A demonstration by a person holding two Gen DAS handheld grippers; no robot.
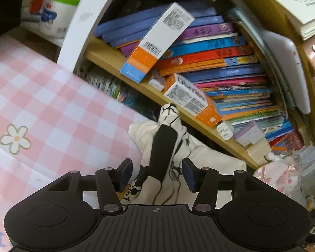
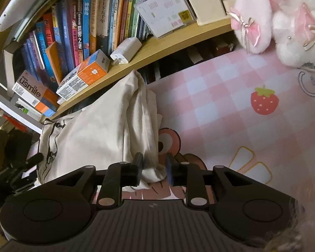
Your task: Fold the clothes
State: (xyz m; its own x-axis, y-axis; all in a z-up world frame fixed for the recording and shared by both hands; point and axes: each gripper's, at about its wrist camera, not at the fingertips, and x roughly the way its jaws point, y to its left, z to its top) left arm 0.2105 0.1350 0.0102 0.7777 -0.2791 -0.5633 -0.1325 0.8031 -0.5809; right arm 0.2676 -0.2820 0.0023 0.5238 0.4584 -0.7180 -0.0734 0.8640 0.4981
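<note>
A cream garment (image 2: 98, 130) with black line drawings and a black panel (image 1: 162, 153) lies bunched on the pink checked mat (image 2: 220, 96), against the bookshelf. In the left wrist view the garment (image 1: 210, 159) lies between and beyond the fingers of my left gripper (image 1: 156, 173), whose jaws stand wide apart with nothing pinched. My right gripper (image 2: 153, 167) has its jaws close around a bunched fold of the garment's edge, and the cloth stretches away from it toward the shelf.
A wooden bookshelf (image 1: 107, 56) packed with books and small boxes (image 2: 84, 75) runs along the mat's far edge. A white and pink plush toy (image 2: 283, 16) sits at the mat's corner. A white charger (image 2: 126, 50) lies on the shelf.
</note>
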